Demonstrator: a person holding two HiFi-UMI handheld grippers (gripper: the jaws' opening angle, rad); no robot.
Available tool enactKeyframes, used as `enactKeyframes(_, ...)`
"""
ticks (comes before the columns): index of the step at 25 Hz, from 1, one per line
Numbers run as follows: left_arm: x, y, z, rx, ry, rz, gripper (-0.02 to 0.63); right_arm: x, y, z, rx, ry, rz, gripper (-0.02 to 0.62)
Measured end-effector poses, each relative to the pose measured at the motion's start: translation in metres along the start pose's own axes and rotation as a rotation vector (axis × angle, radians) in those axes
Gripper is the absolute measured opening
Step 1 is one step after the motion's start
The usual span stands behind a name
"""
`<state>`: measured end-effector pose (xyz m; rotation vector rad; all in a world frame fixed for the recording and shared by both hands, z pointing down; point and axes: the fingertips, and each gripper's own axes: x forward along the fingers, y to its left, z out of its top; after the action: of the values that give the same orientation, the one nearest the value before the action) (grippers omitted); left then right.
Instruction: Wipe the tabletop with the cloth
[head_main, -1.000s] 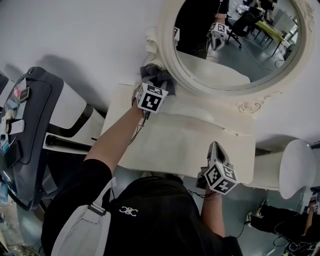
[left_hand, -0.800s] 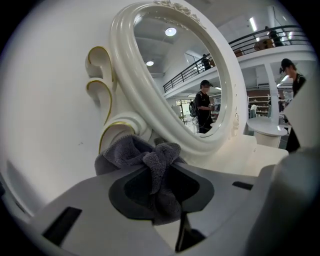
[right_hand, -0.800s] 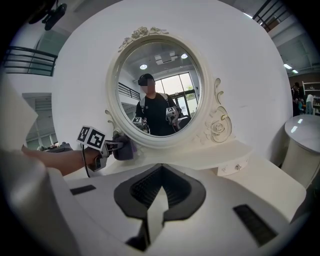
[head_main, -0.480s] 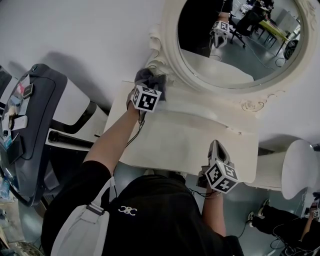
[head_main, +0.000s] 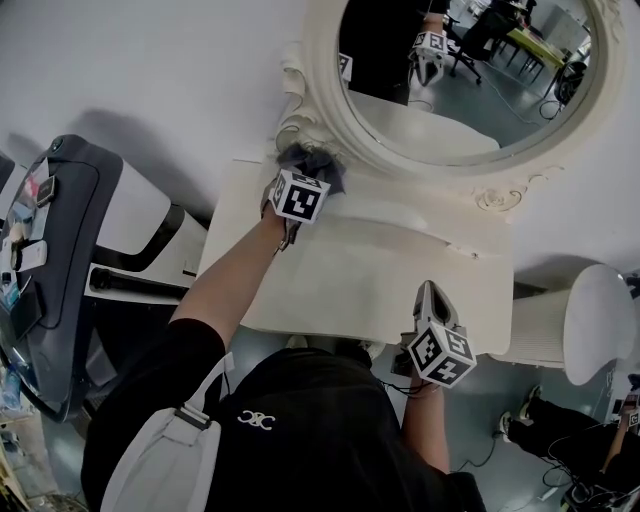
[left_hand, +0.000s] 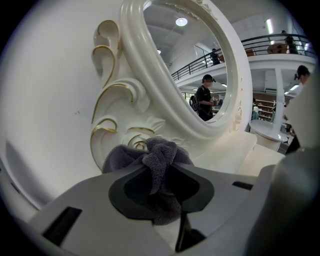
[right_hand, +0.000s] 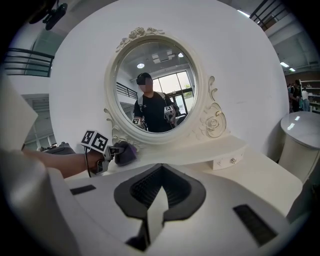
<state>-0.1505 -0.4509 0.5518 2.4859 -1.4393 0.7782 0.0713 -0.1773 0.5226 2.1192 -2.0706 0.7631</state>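
Left claw (left_hand: 161, 192) clamped on cloth (left_hand: 150, 156), beside mirror frame (left_hand: 150, 65)

The person wears a black short-sleeved top (head_main: 300, 440) with a small white logo (head_main: 256, 422); just left of the logo a pale grey padded strap (head_main: 170, 455) crosses it. Above the logo, the left gripper (head_main: 303, 168) and right gripper (head_main: 427, 296) are pale grey with black jaw pads; each bears a white cube (head_main: 302, 196) of black square markers; a thin black cable (head_main: 278, 258) trails from each.

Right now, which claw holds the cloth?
The left claw, shut on the grey cloth beside the mirror frame; the right claw is empty.
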Motion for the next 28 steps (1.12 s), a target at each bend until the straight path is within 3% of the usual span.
enactKeyframes(9, 0.023, -0.051, 0.025, 0.056, -0.02, -0.058, 0.098, -0.012, -0.04, 0.016, 0.006, -0.026, -0.048, 0.005)
enactKeyframes(14, 0.02, -0.059, 0.033, 0.048, -0.024, -0.054, 0.098, -0.013, -0.056, 0.022, 0.016, -0.032, -0.05, 0.005)
enactKeyframes(19, -0.017, -0.048, 0.058, 0.1, -0.115, 0.004, 0.098, -0.002, -0.053, 0.023, 0.027, -0.03, -0.022, 0.005)
enactKeyframes(25, -0.076, -0.018, 0.12, 0.156, -0.286, 0.08, 0.098, 0.009, -0.028, 0.019, 0.019, -0.02, 0.036, 0.005)
enactKeyframes(28, -0.084, -0.007, 0.138, 0.179, -0.313, 0.1, 0.098, 0.012, -0.02, 0.016, 0.023, -0.022, 0.047, 0.005)
